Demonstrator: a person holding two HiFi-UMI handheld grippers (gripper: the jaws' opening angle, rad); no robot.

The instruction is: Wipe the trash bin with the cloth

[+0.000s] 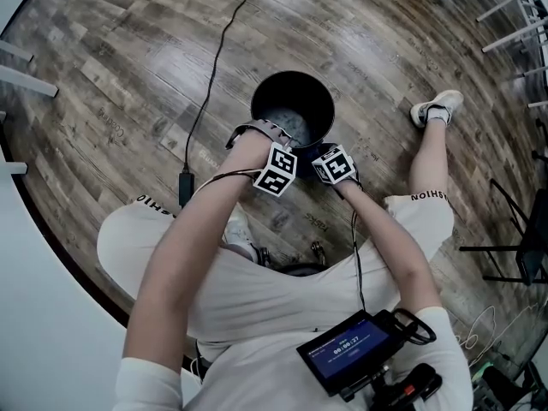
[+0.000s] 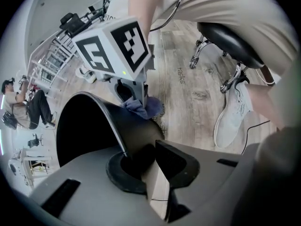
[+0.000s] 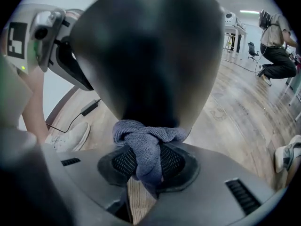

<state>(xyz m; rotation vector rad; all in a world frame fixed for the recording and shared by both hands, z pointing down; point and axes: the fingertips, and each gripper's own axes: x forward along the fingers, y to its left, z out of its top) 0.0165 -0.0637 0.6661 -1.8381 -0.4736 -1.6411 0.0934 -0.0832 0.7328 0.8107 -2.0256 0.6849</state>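
Black trash bin (image 1: 274,92) sat on the wood floor (image 1: 128,75), left tongs (image 2: 143,161) clenched on its rim wall, presumably to steady it, while right tongs (image 3: 146,168) gripped the blue-grey cloth (image 3: 146,140), bunched against its outer wall for wiping.

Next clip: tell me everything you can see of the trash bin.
The bin is black, round and tapered, glossy like plastic, with an open top and a dark inside. It stands on the wood floor before the seated person. The left hand-held gripper clamps its rim; the right hand-held gripper holds a blue-grey cloth against its outer wall.
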